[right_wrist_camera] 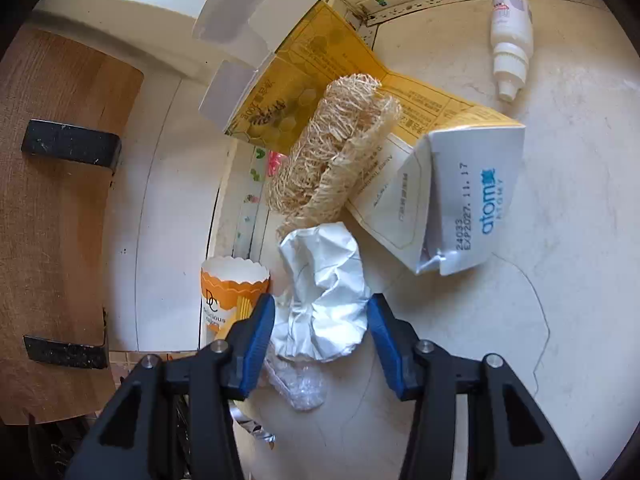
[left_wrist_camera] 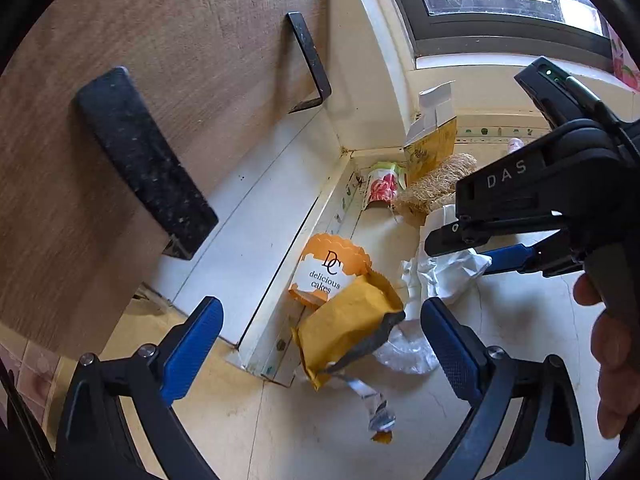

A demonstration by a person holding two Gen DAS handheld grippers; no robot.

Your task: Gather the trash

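Trash lies on a pale floor by a white baseboard. My right gripper [right_wrist_camera: 320,320] is open, its blue fingers on either side of a crumpled white paper wad [right_wrist_camera: 324,292], close to touching it. The wad also shows in the left wrist view [left_wrist_camera: 448,272], under the right gripper [left_wrist_camera: 476,248]. My left gripper [left_wrist_camera: 320,316] is open and empty above a yellow wrapper [left_wrist_camera: 344,332] and an orange "delicious cakes" paper cup [left_wrist_camera: 324,268]. The cup also shows in the right wrist view [right_wrist_camera: 232,296].
A loofah [right_wrist_camera: 332,148] rests on a flattened yellow box [right_wrist_camera: 320,72]. A white "atomy" carton [right_wrist_camera: 452,200], a small white bottle [right_wrist_camera: 510,40], clear plastic [right_wrist_camera: 296,388], a flowered cup [left_wrist_camera: 382,186] and a foil scrap [left_wrist_camera: 372,404] lie around. A wooden panel [left_wrist_camera: 120,80] with black brackets stands left.
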